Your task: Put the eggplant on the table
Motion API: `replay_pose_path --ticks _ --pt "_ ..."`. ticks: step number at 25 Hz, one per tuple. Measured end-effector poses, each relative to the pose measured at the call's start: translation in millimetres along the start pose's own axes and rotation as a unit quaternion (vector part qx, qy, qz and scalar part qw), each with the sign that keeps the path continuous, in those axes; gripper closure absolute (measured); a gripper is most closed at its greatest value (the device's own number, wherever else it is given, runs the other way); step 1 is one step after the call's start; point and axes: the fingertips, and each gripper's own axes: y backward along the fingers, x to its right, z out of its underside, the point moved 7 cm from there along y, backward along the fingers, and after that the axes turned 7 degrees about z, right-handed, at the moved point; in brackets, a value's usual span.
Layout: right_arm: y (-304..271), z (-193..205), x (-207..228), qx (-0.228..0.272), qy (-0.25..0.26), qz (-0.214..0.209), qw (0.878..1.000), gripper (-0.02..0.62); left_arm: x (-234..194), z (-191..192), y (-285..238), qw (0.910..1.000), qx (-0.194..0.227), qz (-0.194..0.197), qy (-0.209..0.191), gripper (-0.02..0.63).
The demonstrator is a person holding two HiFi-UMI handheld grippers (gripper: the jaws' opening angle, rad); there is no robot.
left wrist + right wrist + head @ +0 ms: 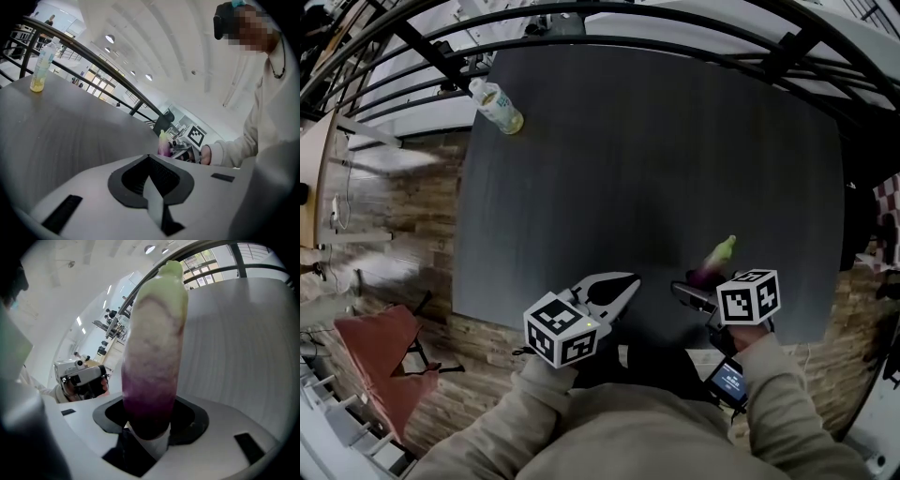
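The eggplant (717, 258) is purple at one end and pale green at the other. It sticks out of my right gripper (698, 286), which is shut on its purple end, low over the dark table (656, 141) near the front edge. In the right gripper view the eggplant (152, 357) rises from between the jaws of the right gripper (149, 427), green tip pointing away. My left gripper (623, 286) hovers just left of it with its jaws together and nothing in them. From the left gripper (149, 157), the eggplant (163, 143) shows ahead to the right.
A plastic bottle (497, 106) with yellowish liquid stands at the table's far left corner and is also in the left gripper view as the bottle (41, 65). Black railings run behind the table. A red seat (380, 366) stands on the floor at lower left.
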Motion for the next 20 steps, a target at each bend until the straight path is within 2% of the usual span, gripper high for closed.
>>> replay_pose_path --ticks 6,20 --pt "-15 6 11 -0.014 0.004 0.035 0.999 0.368 -3 3 5 0.9999 0.003 -0.001 0.011 0.6" --pt "-30 13 31 -0.039 0.003 0.069 0.997 0.368 -7 14 13 0.9996 0.006 -0.008 0.027 0.6"
